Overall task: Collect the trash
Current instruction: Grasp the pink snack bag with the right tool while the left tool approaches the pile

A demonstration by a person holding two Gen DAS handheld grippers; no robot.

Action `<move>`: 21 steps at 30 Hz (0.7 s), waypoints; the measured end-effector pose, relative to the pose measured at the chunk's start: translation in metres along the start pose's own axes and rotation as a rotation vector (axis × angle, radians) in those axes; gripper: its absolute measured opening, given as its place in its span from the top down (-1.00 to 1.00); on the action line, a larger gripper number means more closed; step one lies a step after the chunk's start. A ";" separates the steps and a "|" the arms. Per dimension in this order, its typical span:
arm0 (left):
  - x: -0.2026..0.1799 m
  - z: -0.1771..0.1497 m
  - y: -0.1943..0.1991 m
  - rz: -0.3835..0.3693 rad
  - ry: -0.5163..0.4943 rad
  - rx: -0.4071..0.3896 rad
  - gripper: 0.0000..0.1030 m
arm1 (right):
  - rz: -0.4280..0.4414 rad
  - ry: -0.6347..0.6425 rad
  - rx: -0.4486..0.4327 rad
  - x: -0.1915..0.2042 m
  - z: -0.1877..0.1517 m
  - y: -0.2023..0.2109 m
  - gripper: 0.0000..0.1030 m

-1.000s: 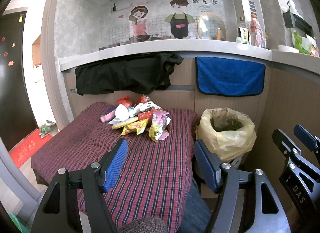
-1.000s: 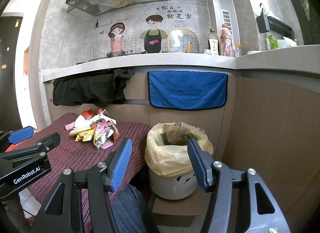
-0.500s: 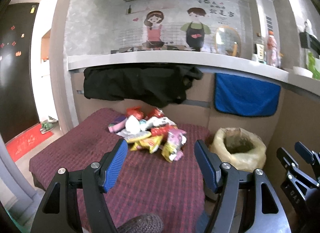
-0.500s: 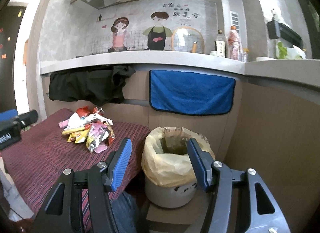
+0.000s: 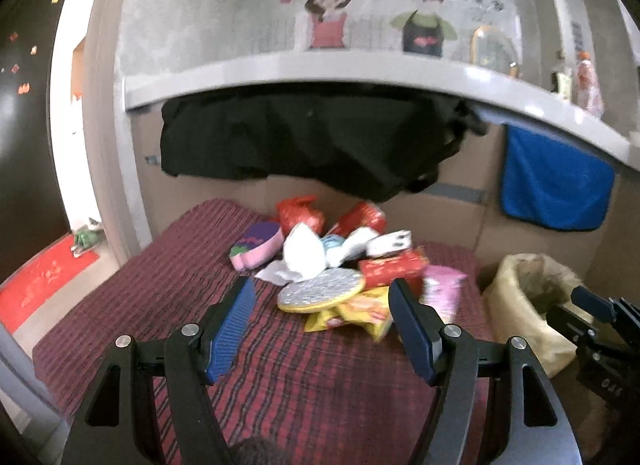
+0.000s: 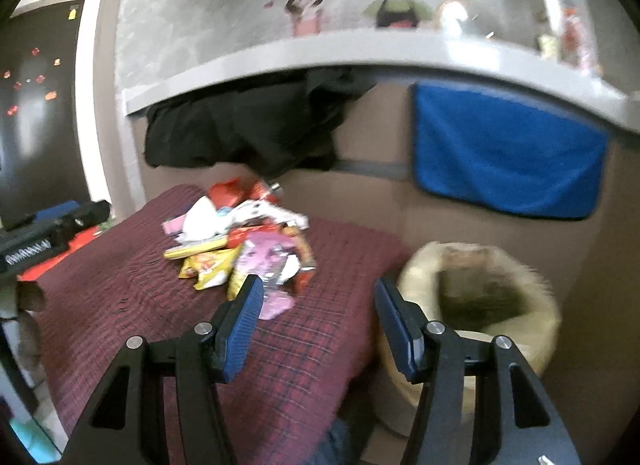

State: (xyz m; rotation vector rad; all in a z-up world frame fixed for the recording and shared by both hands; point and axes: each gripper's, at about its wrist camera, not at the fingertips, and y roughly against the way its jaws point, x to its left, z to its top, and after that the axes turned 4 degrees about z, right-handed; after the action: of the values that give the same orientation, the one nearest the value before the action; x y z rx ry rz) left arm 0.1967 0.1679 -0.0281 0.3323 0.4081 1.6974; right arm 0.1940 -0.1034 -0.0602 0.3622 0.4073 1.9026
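A pile of trash [image 5: 336,261] lies on a table with a dark red checked cloth [image 5: 168,297]: red, yellow and pink wrappers, white tissue and a round silver-and-yellow lid [image 5: 320,292]. The pile also shows in the right wrist view [image 6: 244,241]. A bin lined with a yellow bag [image 6: 480,297] stands right of the table; it also shows in the left wrist view [image 5: 532,297]. My left gripper [image 5: 320,325] is open and empty, just short of the pile. My right gripper [image 6: 318,325] is open and empty over the table's right edge, between pile and bin.
A black garment [image 5: 304,145] and a blue towel [image 5: 556,189] hang from the counter ledge [image 5: 320,69] behind the table. Bottles [image 5: 588,81] stand on the counter at right. A dark door [image 5: 24,105] and a red mat [image 5: 44,281] are at left.
Both grippers have moved forward and closer to the table and trash pile. The right gripper has swung left from over the bin toward the table's edge. Both stay open.
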 end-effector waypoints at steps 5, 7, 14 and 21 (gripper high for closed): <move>0.017 -0.009 -0.050 0.025 0.024 0.068 -0.35 | 0.064 0.032 0.067 0.019 0.013 -0.059 -0.07; 0.024 -0.016 -0.069 -0.037 0.055 0.136 -0.35 | 0.090 0.047 0.081 0.027 0.018 -0.082 -0.07; 0.017 -0.024 -0.084 -0.181 0.021 0.138 -0.36 | 0.007 0.122 0.152 0.033 0.017 -0.155 -0.05; 0.031 -0.022 -0.113 -0.200 0.118 0.259 -0.34 | 0.166 0.001 0.227 0.009 0.015 -0.161 0.89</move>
State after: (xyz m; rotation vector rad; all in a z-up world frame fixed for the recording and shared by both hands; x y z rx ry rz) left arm 0.2817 0.2122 -0.0988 0.3677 0.7278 1.4748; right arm 0.3310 -0.0392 -0.1178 0.5595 0.6126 2.0221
